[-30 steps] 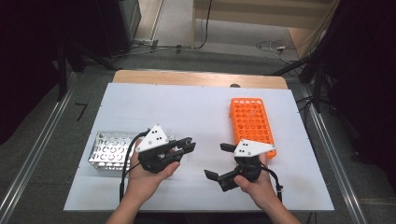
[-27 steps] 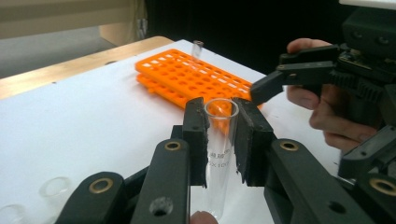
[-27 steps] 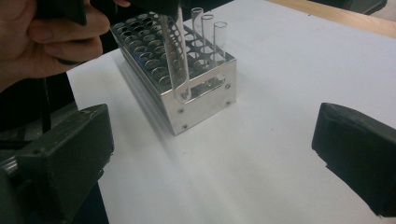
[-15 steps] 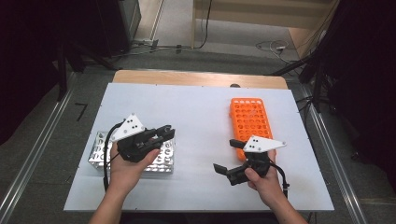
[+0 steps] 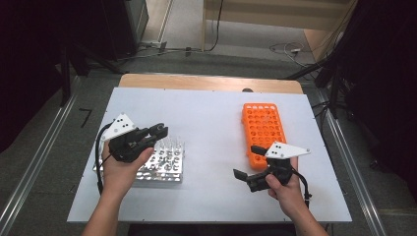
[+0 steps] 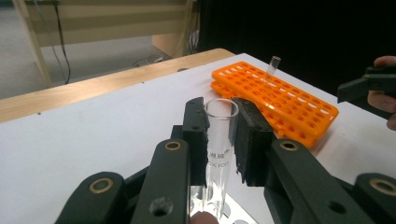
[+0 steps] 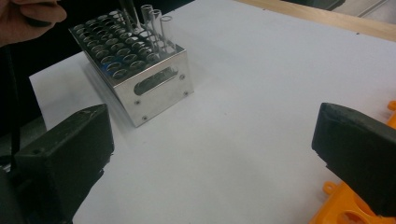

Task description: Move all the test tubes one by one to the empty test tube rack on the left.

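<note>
My left gripper (image 6: 219, 126) is shut on a clear glass test tube (image 6: 219, 144), held upright between the pads. In the high view this left gripper (image 5: 160, 132) hovers over the back of a shiny metal tube rack (image 5: 167, 169) on the table's left. Several clear tubes (image 7: 156, 25) stand in the rack's far corner. An orange plastic rack (image 5: 263, 128) lies at the right, with one tube (image 6: 272, 67) standing in it. My right gripper (image 5: 246, 161) is open, with nothing between its jaws, just in front of the orange rack's near end.
The racks sit on a white table top (image 5: 211, 118) with a wooden strip (image 5: 206, 82) along its far edge. A broad bare stretch lies between the two racks. Dark stands and cables surround the table on the floor.
My left gripper has moved left from the table's middle to above the metal rack, still shut. My right gripper has shifted a little to the right, still open.
</note>
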{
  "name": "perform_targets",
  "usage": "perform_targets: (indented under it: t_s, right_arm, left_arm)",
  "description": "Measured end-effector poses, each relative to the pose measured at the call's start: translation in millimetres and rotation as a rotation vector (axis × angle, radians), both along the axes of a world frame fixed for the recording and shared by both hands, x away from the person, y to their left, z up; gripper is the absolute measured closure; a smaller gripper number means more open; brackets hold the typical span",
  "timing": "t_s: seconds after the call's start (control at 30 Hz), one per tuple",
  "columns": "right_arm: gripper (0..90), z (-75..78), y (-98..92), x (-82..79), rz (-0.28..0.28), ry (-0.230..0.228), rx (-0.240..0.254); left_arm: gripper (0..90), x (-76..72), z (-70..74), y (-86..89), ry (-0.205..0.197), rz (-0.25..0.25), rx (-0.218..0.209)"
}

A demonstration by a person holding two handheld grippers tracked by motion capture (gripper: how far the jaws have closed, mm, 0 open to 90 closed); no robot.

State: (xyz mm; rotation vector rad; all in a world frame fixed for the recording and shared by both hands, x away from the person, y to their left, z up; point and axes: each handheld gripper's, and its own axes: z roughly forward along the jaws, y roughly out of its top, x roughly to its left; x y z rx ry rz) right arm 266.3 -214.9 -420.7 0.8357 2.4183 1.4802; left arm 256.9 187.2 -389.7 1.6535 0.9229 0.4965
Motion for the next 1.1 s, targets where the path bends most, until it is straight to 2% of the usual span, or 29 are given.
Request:
perform_targets:
  t_s: [0.63, 0.73, 0.9, 1.1]
  right_arm:
    - [0.0, -1.4, -18.7, 5.7, -0.046, -0.008, -0.008]
    - [0.0, -1.2, -19.6, 6.0, -0.046, -0.004, -0.006]
    - [0.0, -0.7, -19.2, 6.0, -0.043, -0.006, -0.007]
    - [0.0, -0.4, -19.5, 6.0, -0.045, -0.007, -0.007]
  left_arm:
    - [75.7, 5.9, -7.5, 33.6, 0.003, 0.102, -0.016]
    - [75.8, 7.4, -12.1, 34.5, 0.003, 0.109, -0.025]
    - [75.7, 10.7, -21.1, 33.1, 0.007, 0.126, 0.003]
    - [75.7, 14.1, -30.7, 32.4, 0.024, 0.129, 0.002]
